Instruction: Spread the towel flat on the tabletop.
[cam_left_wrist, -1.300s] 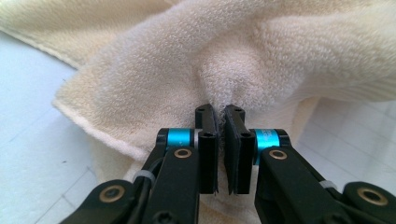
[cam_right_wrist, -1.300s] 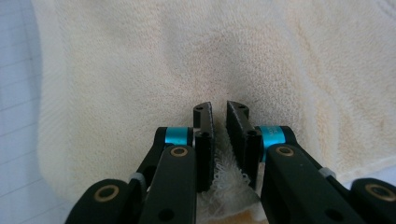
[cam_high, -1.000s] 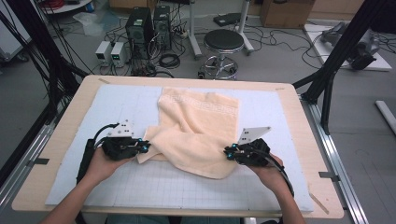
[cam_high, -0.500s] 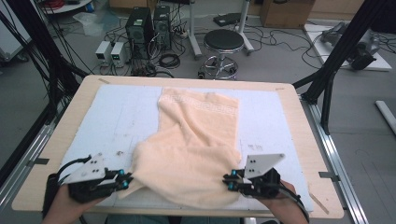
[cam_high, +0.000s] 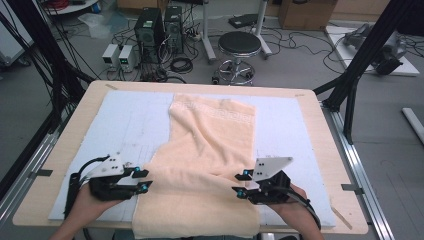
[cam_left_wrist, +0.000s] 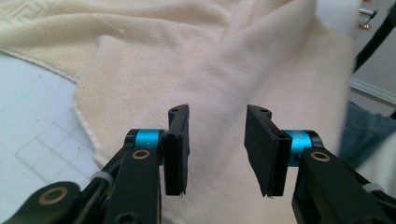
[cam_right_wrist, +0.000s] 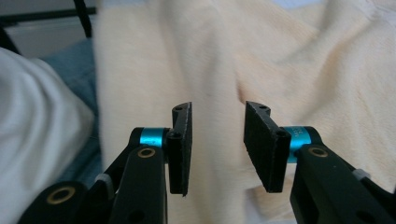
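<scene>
Towel (cam_high: 207, 165) spread over white mat (cam_high: 125, 120), wooden table (cam_high: 75, 130), left claw (cam_high: 143, 180) and right claw (cam_high: 240, 183) just opened, empty.

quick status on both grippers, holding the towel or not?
Left gripper: open, jaws just opened, gap empty, towel lies beyond them, not held.
Right gripper: open, jaws just opened, nothing between the pads, towel released.

Between and ahead of both sets of jaws lies the towel (cam_high: 210, 165): soft, matt terry cloth, fuzzy, with a woven relief border at its far end. The left gripper (cam_high: 142, 180) and right gripper (cam_high: 240, 183) are matt black plastic with glossy blue metal collars and brass-coloured rivets. Beneath them, the mat (cam_high: 130, 125) looks smooth, matt and grid-printed; the table (cam_high: 320, 130) rim is pale, matt wood.
</scene>
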